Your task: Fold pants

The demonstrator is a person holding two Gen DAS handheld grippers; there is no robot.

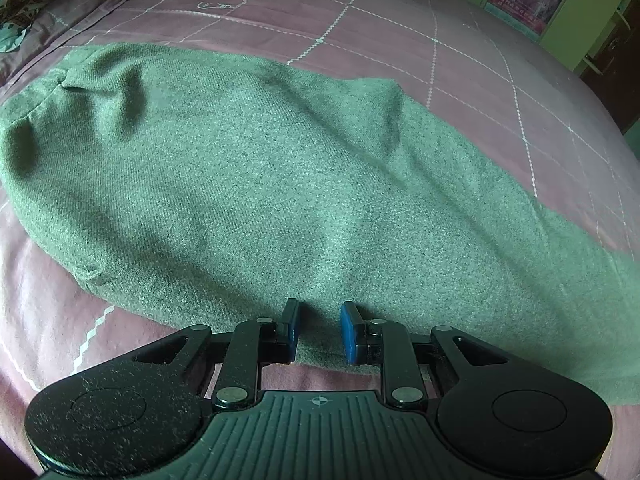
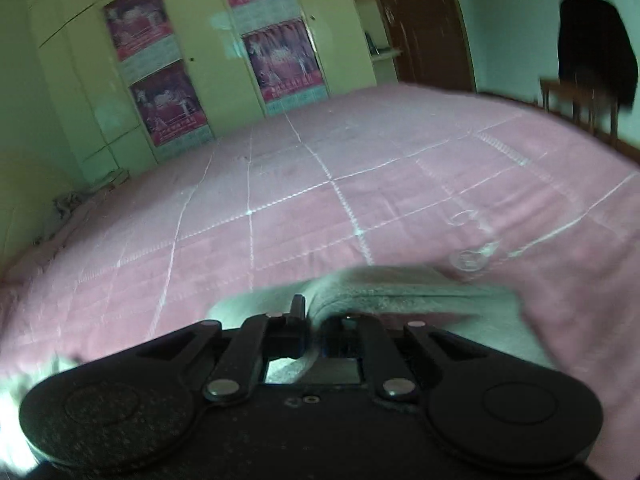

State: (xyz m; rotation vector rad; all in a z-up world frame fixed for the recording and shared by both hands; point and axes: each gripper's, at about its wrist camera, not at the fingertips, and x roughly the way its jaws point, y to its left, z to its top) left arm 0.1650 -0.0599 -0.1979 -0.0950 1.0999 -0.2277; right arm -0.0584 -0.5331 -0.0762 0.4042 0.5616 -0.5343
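Note:
Green knit pants [image 1: 240, 160] lie spread flat across a pink quilted bed cover [image 1: 400, 20]. My left gripper [image 1: 320, 322] hovers at the pants' near edge and points steeply down. Its blue pads [image 1: 349, 332] stand a little apart, and only flat cloth shows behind the gap. In the right wrist view, the pants [image 2: 400, 284] rise in a lifted fold off the bed cover [image 2: 280, 184]. My right gripper [image 2: 310, 312] is shut on that fold, with cloth bunched between its fingers. The picture there is blurred.
A yellow-green wardrobe [image 2: 72, 80] with pink posters [image 2: 160, 100] stands past the bed's far side. A dark door [image 2: 420, 20] and a wooden chair [image 2: 580, 108] are at the right. A patterned pillow [image 1: 24, 0] lies at the bed's far left corner.

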